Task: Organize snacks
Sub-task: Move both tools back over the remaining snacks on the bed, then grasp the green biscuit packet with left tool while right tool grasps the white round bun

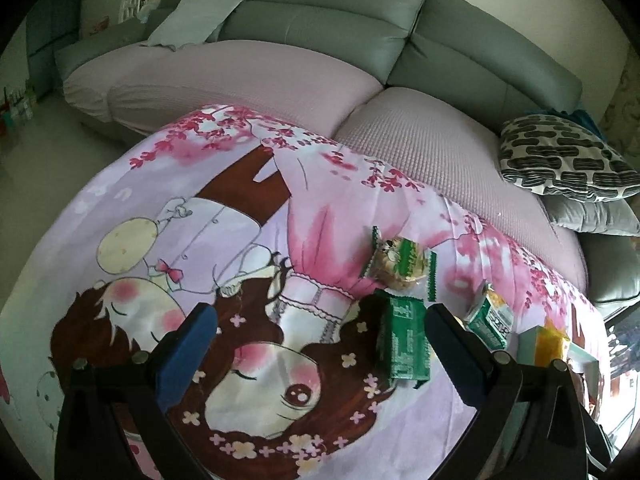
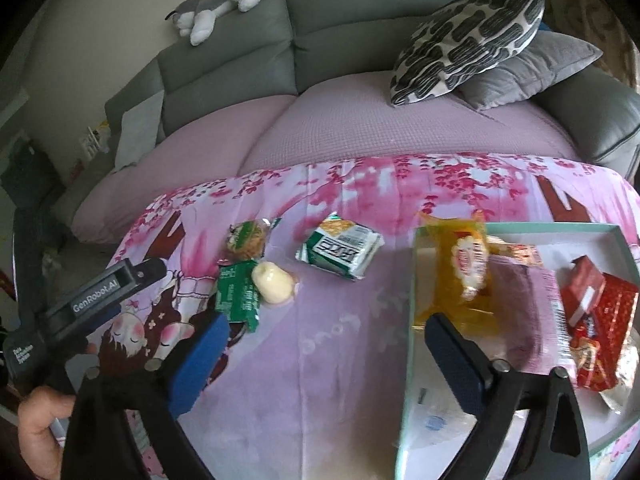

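both tongs spread, empty: left tongs [image 1: 322,330] beside green packet [image 1: 404,342], right tongs [image 2: 326,334] under yellow packet [image 2: 460,272] in tray [image 2: 412,280]

**Living room, grey sofa behind covered table**

A grey leather sectional sofa [image 1: 340,20] filled the far side, its seats under a pale pink quilted cover [image 2: 360,128]. At far right a black-and-white patterned cushion [image 2: 472,36] lay on a grey cushion [image 2: 540,68]. A grey-white plush toy [image 2: 224,4] lay on the sofa back. A light grey pillow [image 1: 196,16] leaned at far left. The wall [image 2: 120,12] was plain cream, the floor [image 1: 48,140] pale. Soft daylight. A pink cartoon-print cloth [image 1: 200,240] covered the near surface.
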A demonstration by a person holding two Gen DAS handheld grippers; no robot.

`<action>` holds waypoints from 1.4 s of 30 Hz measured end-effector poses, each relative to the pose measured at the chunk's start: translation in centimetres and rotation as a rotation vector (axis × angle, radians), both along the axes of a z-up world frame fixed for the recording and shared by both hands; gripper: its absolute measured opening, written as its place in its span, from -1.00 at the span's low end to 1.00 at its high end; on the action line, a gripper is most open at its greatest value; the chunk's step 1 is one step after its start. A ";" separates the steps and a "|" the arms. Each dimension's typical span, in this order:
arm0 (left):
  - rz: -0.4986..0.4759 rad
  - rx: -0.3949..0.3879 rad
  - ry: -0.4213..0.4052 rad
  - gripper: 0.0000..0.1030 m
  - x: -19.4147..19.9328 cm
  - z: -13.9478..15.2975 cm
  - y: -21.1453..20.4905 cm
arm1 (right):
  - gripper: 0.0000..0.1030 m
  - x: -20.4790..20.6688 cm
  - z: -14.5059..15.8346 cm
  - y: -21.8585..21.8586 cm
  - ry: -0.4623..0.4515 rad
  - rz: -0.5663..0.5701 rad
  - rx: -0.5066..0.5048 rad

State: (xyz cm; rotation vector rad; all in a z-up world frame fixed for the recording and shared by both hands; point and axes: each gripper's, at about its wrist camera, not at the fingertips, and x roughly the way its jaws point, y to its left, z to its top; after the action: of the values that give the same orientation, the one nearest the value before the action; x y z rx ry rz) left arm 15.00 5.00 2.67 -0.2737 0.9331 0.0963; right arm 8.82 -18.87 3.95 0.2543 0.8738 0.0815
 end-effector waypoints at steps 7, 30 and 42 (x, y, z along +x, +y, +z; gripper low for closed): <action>0.022 -0.002 0.071 1.00 1.1 -2.1 0.9 | 0.52 2.7 -1.4 2.9 0.035 0.053 -0.003; 0.044 -0.068 0.121 1.00 2.5 -4.0 2.2 | -0.27 9.7 -6.4 6.3 0.107 0.084 0.008; -0.036 -0.117 0.110 1.00 2.9 -3.7 0.0 | -0.30 8.6 -6.2 4.7 0.111 0.059 -0.005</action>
State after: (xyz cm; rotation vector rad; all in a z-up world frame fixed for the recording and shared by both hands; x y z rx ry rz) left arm 17.87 5.03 -0.99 -0.3622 1.0537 0.0240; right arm 17.41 -14.19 -2.27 0.2302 0.9922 0.1208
